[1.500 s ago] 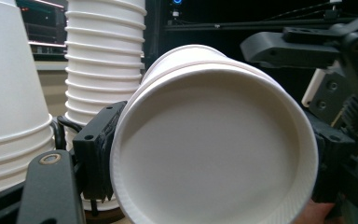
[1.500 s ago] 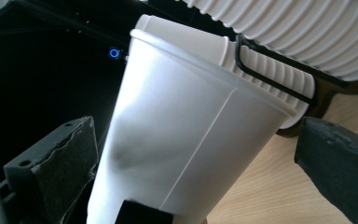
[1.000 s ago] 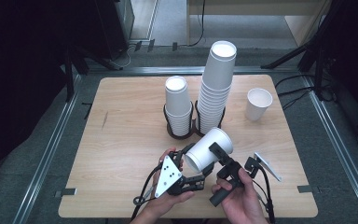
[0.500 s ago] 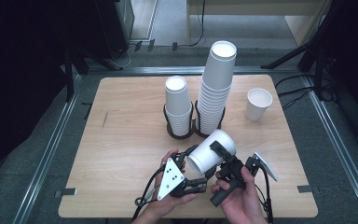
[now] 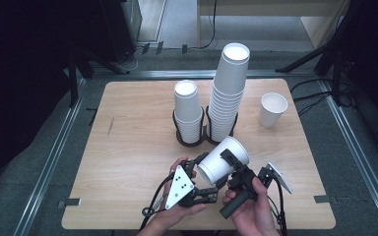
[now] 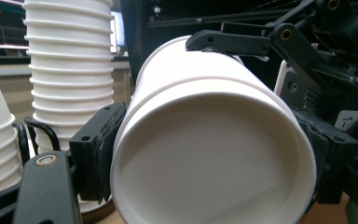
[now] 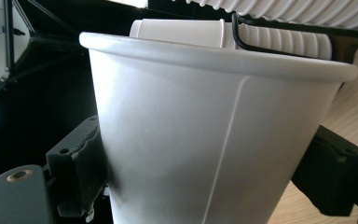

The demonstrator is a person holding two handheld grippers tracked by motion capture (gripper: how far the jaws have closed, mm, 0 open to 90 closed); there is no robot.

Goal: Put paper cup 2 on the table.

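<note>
So the white paper cup (image 5: 223, 160) is hanging in the air, tipped on its side, over the near part of the light wooden counter (image 5: 128, 147), its open mouth facing up and away from the person. Both tools are on it at once. The left tool (image 5: 202, 169) is sitting at the cup's base end, and in the left gripper view its black padded jaws are pressing against both sides of the cup (image 6: 214, 154), though they've just been easing open a little with the cup between them. The right tool (image 5: 234, 164) is coming in from the other side, one jaw lying across the cup wall near the rim. In the right gripper view the cup (image 7: 214, 140) is filling the gap between its jaws, which have just been closing on it and are now touching both sides. The person's hands are coming in from the bottom edge, close together.

Just behind the cup, a black wire two-slot holder (image 5: 204, 135) is standing mid-counter, carrying a short stack of white paper cups (image 5: 188, 110) on the left and a tall stack of white paper cups (image 5: 229, 91) on the right. A single white paper cup (image 5: 273, 109) is standing upright, well apart, toward the far right of the counter.
</note>
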